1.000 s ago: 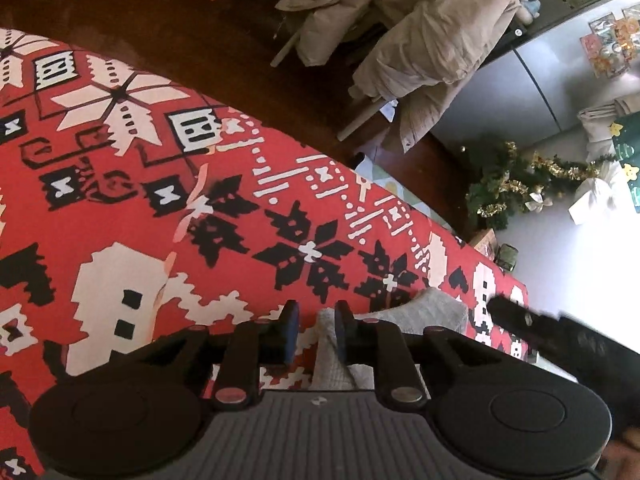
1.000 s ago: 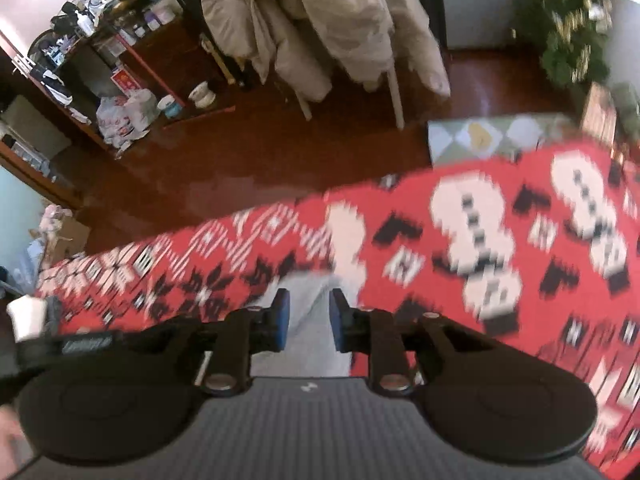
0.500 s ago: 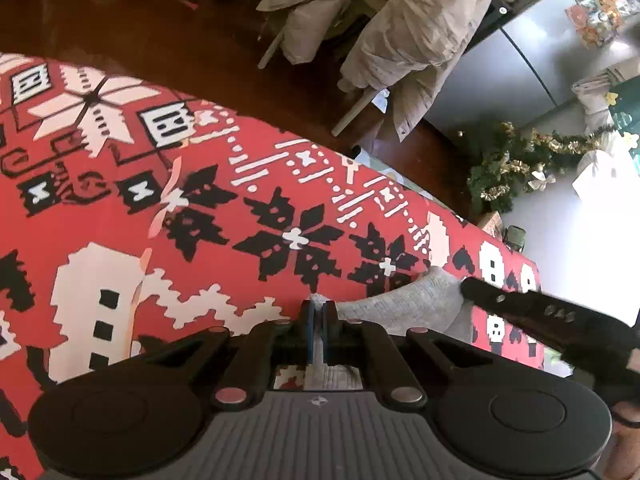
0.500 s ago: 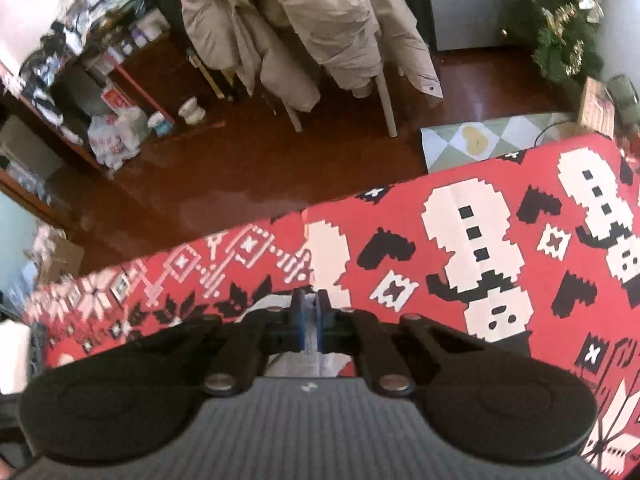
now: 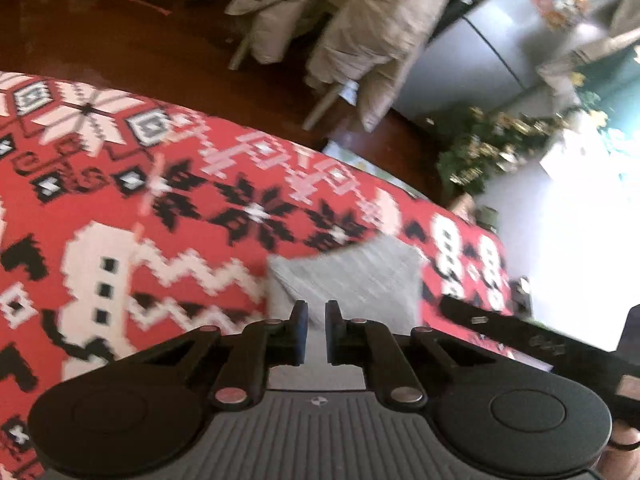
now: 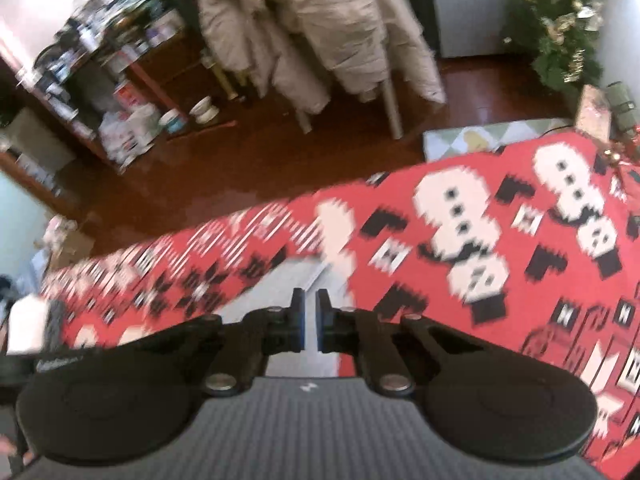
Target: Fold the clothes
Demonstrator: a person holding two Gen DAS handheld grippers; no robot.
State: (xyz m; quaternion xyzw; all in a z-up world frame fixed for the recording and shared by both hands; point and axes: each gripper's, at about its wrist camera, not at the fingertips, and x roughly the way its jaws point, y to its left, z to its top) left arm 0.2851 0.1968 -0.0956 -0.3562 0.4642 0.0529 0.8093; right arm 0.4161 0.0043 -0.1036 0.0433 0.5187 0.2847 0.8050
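Since a second ago both sets of jaws have closed in on the grey garment [image 5: 348, 276], whose edge now stands raised off the red patterned cloth [image 5: 120, 208] on one table. One garment, two grippers. The left gripper [image 5: 316, 332] points steeply down, its jaws opening a little, grey fabric between them. The right gripper [image 6: 310, 326], angled down alike, is clamped on the garment's other edge [image 6: 296, 280].
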